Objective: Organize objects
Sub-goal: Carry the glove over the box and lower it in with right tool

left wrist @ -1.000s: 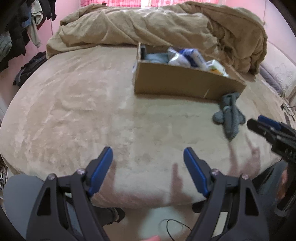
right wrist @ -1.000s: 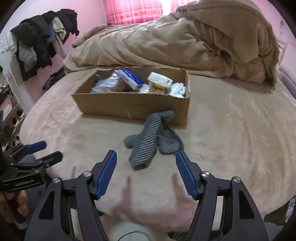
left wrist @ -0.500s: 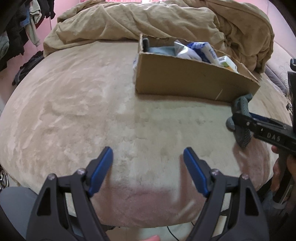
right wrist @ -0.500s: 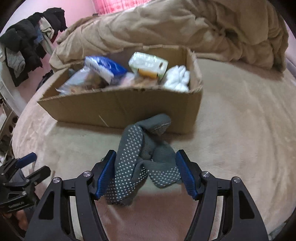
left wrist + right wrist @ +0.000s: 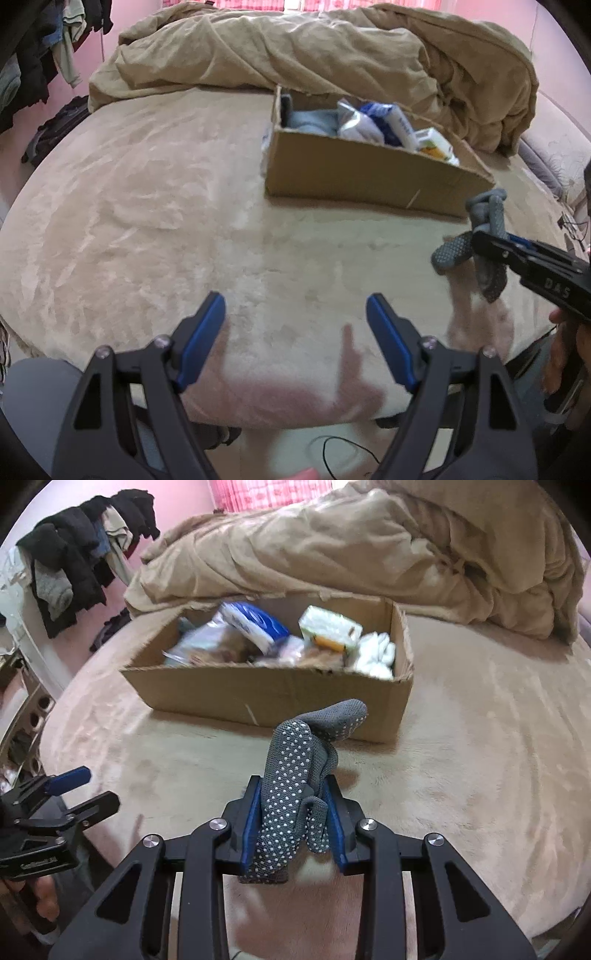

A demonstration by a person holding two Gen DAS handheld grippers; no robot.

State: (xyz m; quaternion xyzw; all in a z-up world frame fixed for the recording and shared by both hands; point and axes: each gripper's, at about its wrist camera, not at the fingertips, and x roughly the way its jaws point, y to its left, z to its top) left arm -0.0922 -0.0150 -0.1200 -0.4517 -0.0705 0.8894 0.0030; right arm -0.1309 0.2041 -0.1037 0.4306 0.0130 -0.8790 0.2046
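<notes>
My right gripper (image 5: pixel 293 790) is shut on the grey dotted gloves (image 5: pixel 291 771) and holds them above the bed, in front of the cardboard box (image 5: pixel 266 690). In the left wrist view the gloves (image 5: pixel 480 236) hang from the right gripper (image 5: pixel 480 240) just right of the box (image 5: pixel 369 173). My left gripper (image 5: pixel 295 306) is open and empty over the near part of the bed; it also shows at the left edge of the right wrist view (image 5: pixel 88 786). The box holds packets, a blue-and-white pack and white cloth.
A rumpled tan duvet (image 5: pixel 332 55) lies behind the box. Dark clothes (image 5: pixel 74 565) hang at the far left. The beige bed cover (image 5: pixel 147 184) stretches left of the box. The bed's front edge is just below my left gripper.
My right gripper closed on the gloves and lifted them off the bed. The left gripper stayed open and nearly in place.
</notes>
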